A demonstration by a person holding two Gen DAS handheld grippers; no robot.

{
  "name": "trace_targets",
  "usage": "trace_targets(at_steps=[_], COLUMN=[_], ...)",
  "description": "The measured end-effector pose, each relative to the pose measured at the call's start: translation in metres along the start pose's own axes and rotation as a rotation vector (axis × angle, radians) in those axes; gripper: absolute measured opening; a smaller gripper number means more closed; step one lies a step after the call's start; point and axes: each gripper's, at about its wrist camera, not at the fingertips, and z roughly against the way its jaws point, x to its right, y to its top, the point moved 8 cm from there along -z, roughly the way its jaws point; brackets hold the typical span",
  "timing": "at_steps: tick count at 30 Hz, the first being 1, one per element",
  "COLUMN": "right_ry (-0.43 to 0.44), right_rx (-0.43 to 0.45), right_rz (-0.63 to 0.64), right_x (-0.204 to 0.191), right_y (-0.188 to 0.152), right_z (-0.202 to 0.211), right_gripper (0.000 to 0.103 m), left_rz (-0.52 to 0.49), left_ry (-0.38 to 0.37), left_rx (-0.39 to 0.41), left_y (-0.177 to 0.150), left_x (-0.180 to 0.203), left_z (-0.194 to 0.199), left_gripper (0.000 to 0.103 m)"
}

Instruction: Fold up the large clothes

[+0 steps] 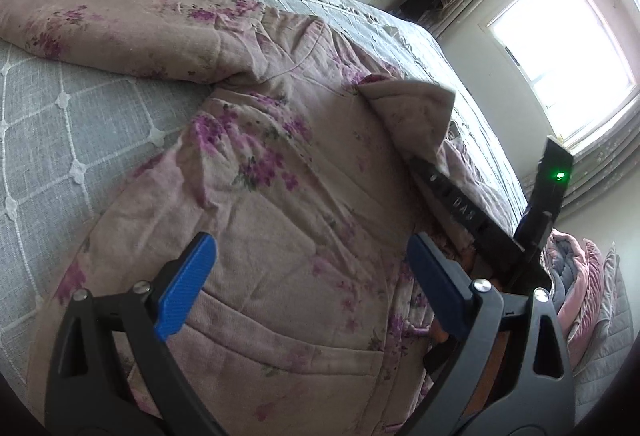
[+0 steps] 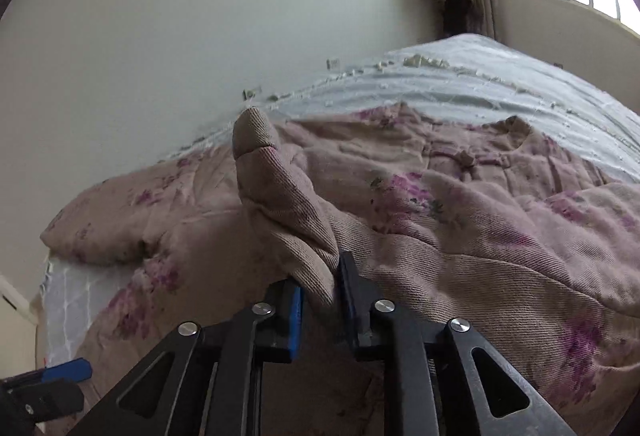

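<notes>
One grey quilted bedspread is covering the bed, and one padded pink floral jacket is lying spread across it, sleeve reaching far left. The left gripper is hovering spread above its near hem. The right gripper is pinching a raised fold of the jacket; the garment's near edge is lying cut off.

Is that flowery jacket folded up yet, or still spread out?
Mostly spread: the jacket lies flat on the bed, one sleeve outstretched; only a pinched edge is lifted.
</notes>
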Motion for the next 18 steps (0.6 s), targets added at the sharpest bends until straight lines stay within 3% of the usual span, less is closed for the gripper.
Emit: trace_targets(at_steps=[2,4,6,7,8,10,12,14,15,18], right_ry=[-0.013,0.019,0.103,0.138,0.156,0.115,0.025,-0.019,-0.049,-0.086], right_rx=[-0.086,-0.1,-0.066,-0.037,0.001,0.013,-0.058,-0.163,-0.205,-0.176], right_rz=[0.026,0.052,0.04,0.017,0.002,0.02,0.067,0.098,0.1,0.103], right_x=[0.003,-0.001,-0.008,-0.011,-0.015,-0.021,-0.026,-0.029,-0.029,-0.033], right_y=[-0.013,-0.015,-0.009,-0.004,0.002,0.01,0.005,-0.006,-0.012,-0.012], right_z=[-0.011,0.0,0.016,0.023,0.03,0.029,0.009,-0.018,-0.032,-0.049], right_gripper=[0.024,0.031,0.057,0.085,0.091,0.091,0.088,0.069,0.068,0.067], left_rz=[0.009,0.02,0.032,0.039,0.042,0.032,0.026,0.044,0.055,0.073], left_ry=[-0.003,-0.012,-0.018,-0.018,-0.02,-0.021,-0.011,-0.008,-0.01,-0.015], left_rx=[-0.004,-0.007,-0.005,-0.002,0.002,-0.004,-0.007,-0.008,-0.01,-0.016], left_y=[0.001,0.001,0.002,0.002,0.002,0.0,0.0,0.001,0.002,0.003], left_x=[-0.001,-0.001,-0.002,-0.002,0.0,0.002,0.002,-0.002,-0.004,-0.006], left_z=[-0.001,0.0,0.002,0.002,0.004,0.003,0.002,0.001,0.001,0.001], left_gripper=[0.097,0.097,0.097,0.097,0.097,0.097,0.097,0.097,0.097,0.097])
